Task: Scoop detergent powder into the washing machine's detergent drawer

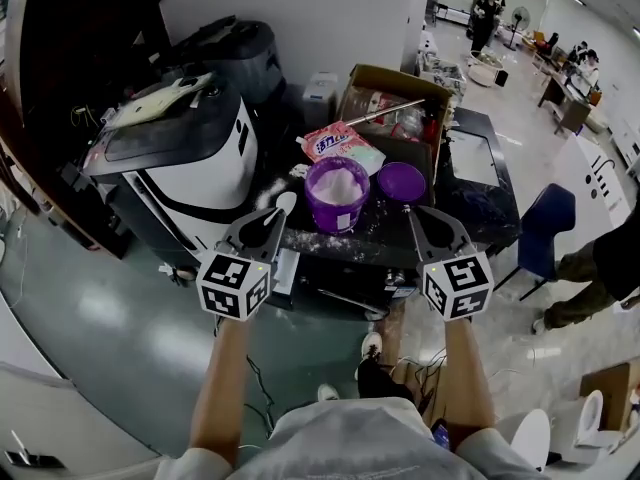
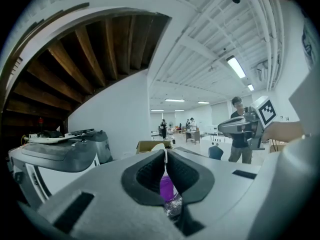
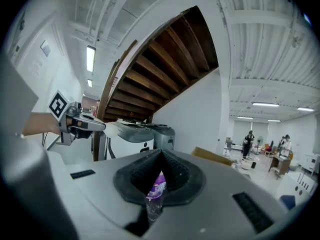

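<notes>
Left tongs [image 1: 274, 215] pinch a white scoop [image 1: 286, 202]; right tongs [image 1: 408, 211] pressed together

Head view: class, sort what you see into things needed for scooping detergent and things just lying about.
For the job: white scoop in the left gripper; purple tub of powder; washing machine.
Lying about: cardboard box; blue chair.
</notes>
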Demonstrator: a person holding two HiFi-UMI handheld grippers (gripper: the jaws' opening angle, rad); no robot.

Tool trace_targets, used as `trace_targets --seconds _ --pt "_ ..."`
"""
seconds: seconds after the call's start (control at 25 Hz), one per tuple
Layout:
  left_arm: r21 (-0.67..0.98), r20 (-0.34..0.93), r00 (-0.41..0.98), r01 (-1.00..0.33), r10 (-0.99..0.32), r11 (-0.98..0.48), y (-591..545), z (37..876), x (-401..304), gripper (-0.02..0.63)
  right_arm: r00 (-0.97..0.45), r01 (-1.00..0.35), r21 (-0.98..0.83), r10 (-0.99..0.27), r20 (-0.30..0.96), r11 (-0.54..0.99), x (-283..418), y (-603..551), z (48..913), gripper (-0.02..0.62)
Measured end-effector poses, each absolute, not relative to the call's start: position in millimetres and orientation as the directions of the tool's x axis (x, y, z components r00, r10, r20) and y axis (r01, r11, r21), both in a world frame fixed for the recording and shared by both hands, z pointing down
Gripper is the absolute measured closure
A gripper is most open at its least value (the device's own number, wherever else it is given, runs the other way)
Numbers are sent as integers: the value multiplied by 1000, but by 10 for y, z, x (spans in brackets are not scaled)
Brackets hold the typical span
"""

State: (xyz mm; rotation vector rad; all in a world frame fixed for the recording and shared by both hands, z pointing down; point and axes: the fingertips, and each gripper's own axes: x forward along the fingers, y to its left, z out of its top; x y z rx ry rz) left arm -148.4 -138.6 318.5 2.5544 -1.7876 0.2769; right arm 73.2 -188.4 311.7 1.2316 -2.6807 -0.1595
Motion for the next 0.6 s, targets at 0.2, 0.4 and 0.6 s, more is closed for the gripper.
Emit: trace_targets --seconds 0.2,0.4,0.6 --pt "-83 178 347 -927 -921 -366 -1696 3257 -1509 592 -652 -733 153 -748 122 663 630 -2219 3216 591" --pt "-102 246 313 -933 -917 -345 -2171 3402 -1479 592 -684 -706 126 -717 133 697 515 -2631 3303 591" --pt "-91 307 316 -929 -898 -359 -2674 3534 -1432 591 -695 -695 103 -701 160 712 499 -3108 3430 591"
